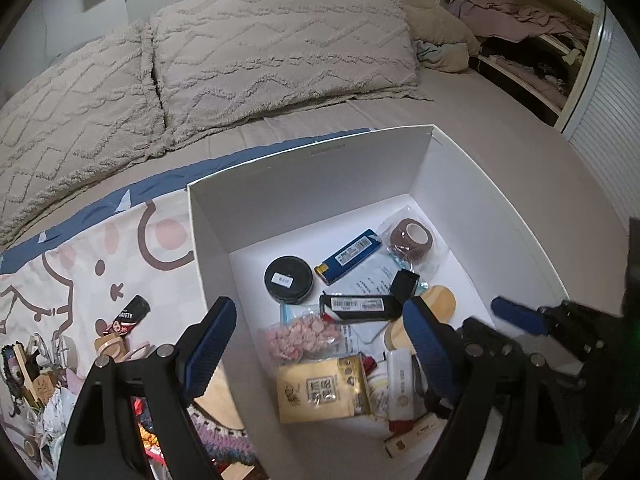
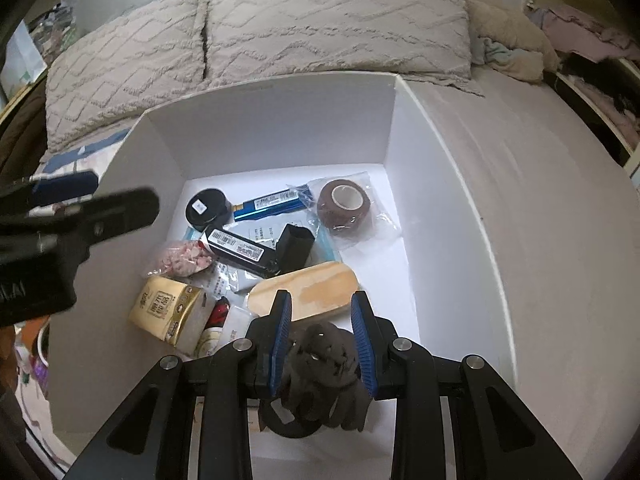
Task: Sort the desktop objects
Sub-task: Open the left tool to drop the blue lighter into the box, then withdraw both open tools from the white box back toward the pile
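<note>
Two right gripper (image 2: pixel 322 316) fingers flank dark glove (image 2: pixel 324 364).

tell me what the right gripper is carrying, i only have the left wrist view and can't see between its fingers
Observer: The right gripper is shut on a dark knit bundle that looks like a glove.
Operator: is it over the box
Observer: Yes, it hangs over the near end of the white box, just short of the wooden oval.
Operator: anything under it
Observer: A black ring shows just below the bundle. I cannot tell whether the two are joined.
</note>
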